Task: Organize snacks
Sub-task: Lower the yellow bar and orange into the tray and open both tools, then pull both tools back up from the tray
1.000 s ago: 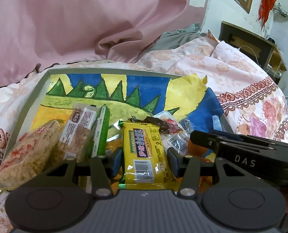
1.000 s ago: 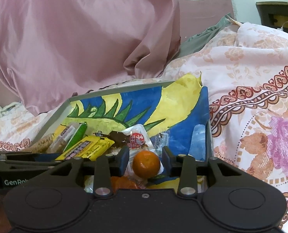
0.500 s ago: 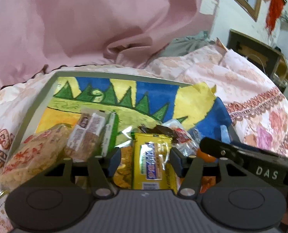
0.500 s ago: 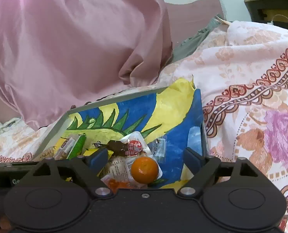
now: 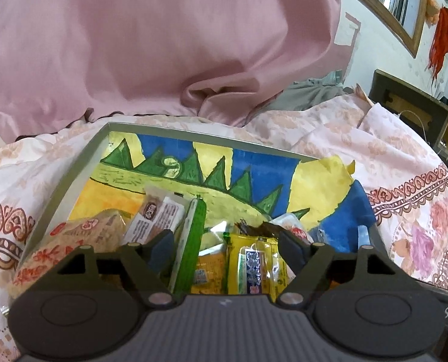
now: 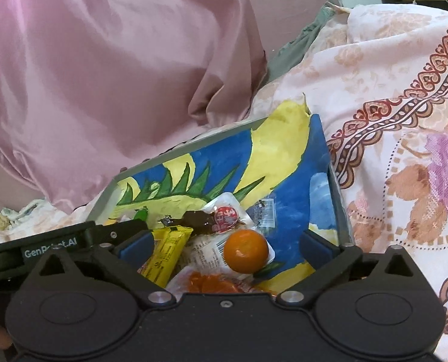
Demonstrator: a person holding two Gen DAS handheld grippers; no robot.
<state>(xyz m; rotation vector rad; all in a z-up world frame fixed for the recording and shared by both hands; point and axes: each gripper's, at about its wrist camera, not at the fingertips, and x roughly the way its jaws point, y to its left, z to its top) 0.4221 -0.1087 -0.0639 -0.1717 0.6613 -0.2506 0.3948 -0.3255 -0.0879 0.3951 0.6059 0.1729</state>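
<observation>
Both of your tools stand apart and hold nothing: the left tool (image 5: 225, 242) hangs over the near end of the tray (image 5: 73, 181) with its fingers spread wide, and the right tool (image 6: 227, 246) is spread wider yet over the tray's right half. The snacks lie heaped at the near end of the tray, which sits on the bed (image 6: 389, 120) with a painted paper lining (image 5: 254, 169) under them. What your next move turns on is the yellow packet (image 5: 252, 265): it lies directly ahead of the left tool, a little right of the midline between the fingers, with its long axis running away from you along the fingers, so a straight descent would put one finger on each long edge. The green stick (image 5: 193, 241) lies just beside it on the left, parallel and also inside the gap, so you would likely need to shift right to avoid catching both. For the right tool, the orange (image 6: 246, 251) sits dead ahead between the fingers, resting on a clear wrapper, with the red-labelled cup (image 6: 227, 215) just beyond it. The left tool looks nearer the packet, the right nearer the orange. The rice cracker block (image 5: 73, 238) and the white bar (image 5: 160, 214) lie off to the left, outside the left tool's reach.
</observation>
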